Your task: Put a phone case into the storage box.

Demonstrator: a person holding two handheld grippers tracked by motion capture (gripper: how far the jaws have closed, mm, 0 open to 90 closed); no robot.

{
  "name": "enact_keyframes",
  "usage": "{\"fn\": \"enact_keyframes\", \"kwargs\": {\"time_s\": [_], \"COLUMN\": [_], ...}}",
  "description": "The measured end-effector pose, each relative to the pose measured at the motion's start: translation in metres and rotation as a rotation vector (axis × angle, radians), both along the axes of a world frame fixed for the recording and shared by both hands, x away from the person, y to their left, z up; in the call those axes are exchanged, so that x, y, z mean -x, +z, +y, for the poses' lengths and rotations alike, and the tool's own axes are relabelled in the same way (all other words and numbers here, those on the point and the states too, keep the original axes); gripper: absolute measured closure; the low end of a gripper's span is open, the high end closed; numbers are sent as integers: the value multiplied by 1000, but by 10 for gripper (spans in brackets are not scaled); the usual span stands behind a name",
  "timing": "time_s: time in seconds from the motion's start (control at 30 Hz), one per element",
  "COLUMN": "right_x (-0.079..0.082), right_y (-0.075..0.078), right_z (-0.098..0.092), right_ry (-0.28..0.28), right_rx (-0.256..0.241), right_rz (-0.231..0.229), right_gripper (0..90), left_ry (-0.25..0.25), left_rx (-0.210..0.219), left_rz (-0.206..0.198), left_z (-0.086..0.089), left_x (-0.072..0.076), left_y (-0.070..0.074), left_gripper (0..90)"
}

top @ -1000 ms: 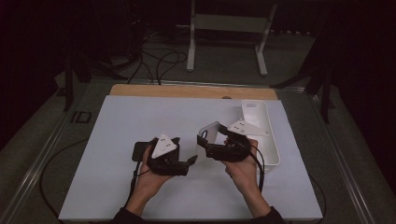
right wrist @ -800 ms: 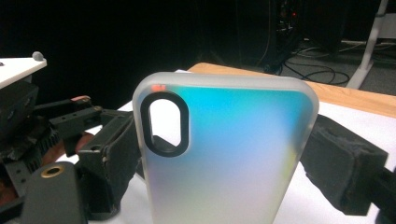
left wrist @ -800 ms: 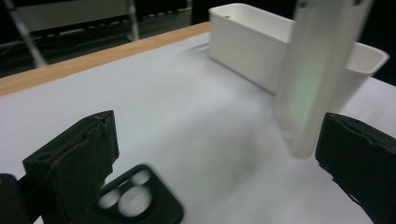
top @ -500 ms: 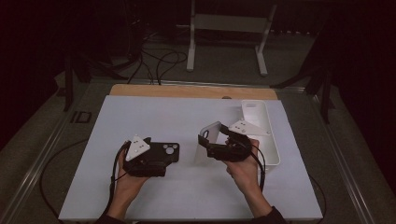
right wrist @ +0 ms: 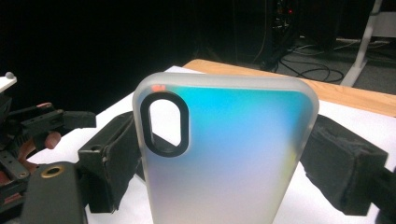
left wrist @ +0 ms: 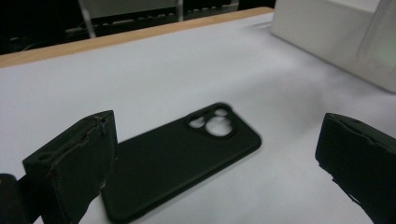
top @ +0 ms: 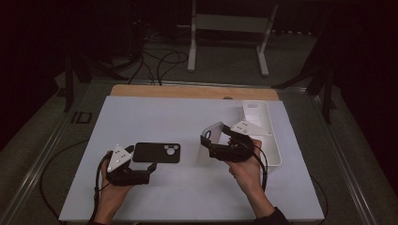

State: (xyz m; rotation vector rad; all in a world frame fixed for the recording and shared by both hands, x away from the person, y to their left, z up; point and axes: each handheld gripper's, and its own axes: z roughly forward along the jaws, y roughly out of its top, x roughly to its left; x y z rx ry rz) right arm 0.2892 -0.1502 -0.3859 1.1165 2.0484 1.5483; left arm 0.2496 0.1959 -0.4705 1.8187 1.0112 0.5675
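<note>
1. Phone cases are the things in hand: a black case (top: pixel 156 152) lies flat on the white table (top: pixel 155 117), and a frosted case (right wrist: pixel 224 154) is held up off the table in the right gripper (top: pixel 212 143).
2. The left gripper (top: pixel 146 172) sits near the table's front left part, held in the person's left hand (top: pixel 111 190). Its jaws stand wide apart with nothing between them.
3. In the left gripper view the black case (left wrist: pixel 180 158) lies just ahead of the spread jaws, back side up, its camera cutouts at the far end. It is just beside the gripper, and I cannot tell whether one jaw touches its near corner.
4. The right gripper is held in the right hand (top: pixel 246 168) near the table's middle. Its jaws are closed in on the two long edges of the frosted case, which stands upright between them.
5. In the right gripper view the frosted case shows a blue-green sheen and an oval camera opening near its upper left corner.
6. A white tray (top: pixel 274 150) lies on the table's right part, just beyond the right gripper.
</note>
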Motion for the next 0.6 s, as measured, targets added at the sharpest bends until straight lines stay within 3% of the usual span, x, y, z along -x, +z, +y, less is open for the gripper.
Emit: {"fn": "enact_keyframes", "kwargs": {"time_s": [0.23, 0.6], "right_x": [-1, -4], "right_y": [2, 8], "right_z": [1, 2], "right_ry": [-1, -1], "right_rx": [7, 23], "right_rz": [-2, -4], "right_gripper": [170, 170], "left_ry": [44, 74], "left_rx": [-32, -33], "left_rz": [10, 13], "left_z": [14, 25], "left_x": [8, 11], "left_y": [-9, -19], "left_gripper": [0, 0]}}
